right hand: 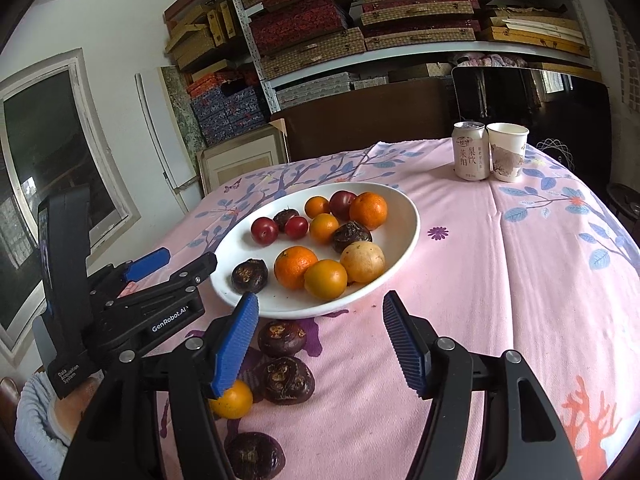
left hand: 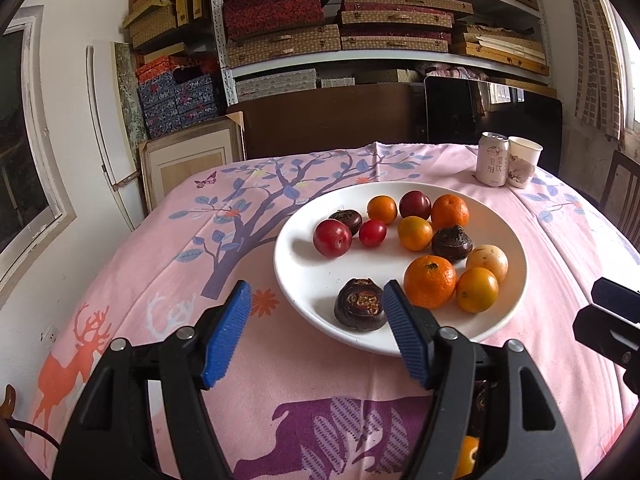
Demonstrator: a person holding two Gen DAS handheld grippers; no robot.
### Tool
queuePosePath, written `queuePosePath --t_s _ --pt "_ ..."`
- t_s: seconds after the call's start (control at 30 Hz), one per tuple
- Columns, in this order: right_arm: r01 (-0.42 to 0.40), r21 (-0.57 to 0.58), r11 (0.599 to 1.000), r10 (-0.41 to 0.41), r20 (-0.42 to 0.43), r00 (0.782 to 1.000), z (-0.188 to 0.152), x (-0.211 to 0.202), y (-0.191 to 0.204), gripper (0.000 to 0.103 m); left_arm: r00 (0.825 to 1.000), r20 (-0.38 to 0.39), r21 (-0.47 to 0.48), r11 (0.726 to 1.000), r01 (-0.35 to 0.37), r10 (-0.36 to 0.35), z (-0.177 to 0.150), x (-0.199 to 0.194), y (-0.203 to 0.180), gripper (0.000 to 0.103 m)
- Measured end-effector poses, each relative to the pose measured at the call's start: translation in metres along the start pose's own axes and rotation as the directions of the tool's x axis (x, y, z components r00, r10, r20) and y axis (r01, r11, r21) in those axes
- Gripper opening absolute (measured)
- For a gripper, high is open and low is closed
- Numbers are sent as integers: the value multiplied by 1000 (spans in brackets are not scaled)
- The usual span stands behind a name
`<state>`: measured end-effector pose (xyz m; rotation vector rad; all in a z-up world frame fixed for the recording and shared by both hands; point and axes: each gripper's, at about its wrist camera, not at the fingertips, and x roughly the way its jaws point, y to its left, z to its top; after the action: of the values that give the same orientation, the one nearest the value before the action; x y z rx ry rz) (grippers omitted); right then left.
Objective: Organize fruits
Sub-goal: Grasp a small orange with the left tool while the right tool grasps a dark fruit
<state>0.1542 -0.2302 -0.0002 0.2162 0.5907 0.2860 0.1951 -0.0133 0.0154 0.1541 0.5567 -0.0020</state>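
Observation:
A white plate (left hand: 304, 280) (right hand: 404, 236) on the pink tablecloth holds several fruits: oranges, red plums, dark water chestnuts and a pale yellow fruit (right hand: 362, 262). My left gripper (left hand: 318, 324) is open and empty over the plate's near edge, with a dark water chestnut (left hand: 360, 304) just beyond its right finger. It also shows in the right wrist view (right hand: 180, 262). My right gripper (right hand: 320, 340) is open and empty, just in front of the plate. Below it on the cloth lie three dark water chestnuts (right hand: 282, 338) (right hand: 288, 380) (right hand: 254, 456) and a small orange (right hand: 232, 400).
A drink can (left hand: 492, 160) (right hand: 471, 151) and a paper cup (left hand: 523, 162) (right hand: 507, 152) stand at the table's far right. Shelves of boxes (left hand: 340, 20) fill the back wall. A chair (left hand: 620, 196) stands at the right.

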Motion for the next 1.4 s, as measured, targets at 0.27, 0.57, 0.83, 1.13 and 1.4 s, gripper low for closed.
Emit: queuePosePath --t_s 0.27,0.57,0.83,1.13,1.4 --pt "-44 -30 999 43 -59 997 -25 -14 8 72 1000 7 -10 1000 -14 14 -10 -16 7 70" --pt "-67 -64 996 61 -90 994 -38 -22 16 73 1000 14 -21 999 -25 26 -19 -31 13 74" --pt "-93 -91 991 81 -126 989 -43 -19 23 73 1000 5 -11 1000 -24 24 -24 -35 14 74" --pt "-148 -175 973 99 -258 961 -54 -2 44 73 999 -2 -8 999 -33 33 -28 -35 13 80" --pt "-160 -192 968 88 -338 937 -61 10 49 42 999 -25 -6 1000 -24 24 -30 -33 16 80"
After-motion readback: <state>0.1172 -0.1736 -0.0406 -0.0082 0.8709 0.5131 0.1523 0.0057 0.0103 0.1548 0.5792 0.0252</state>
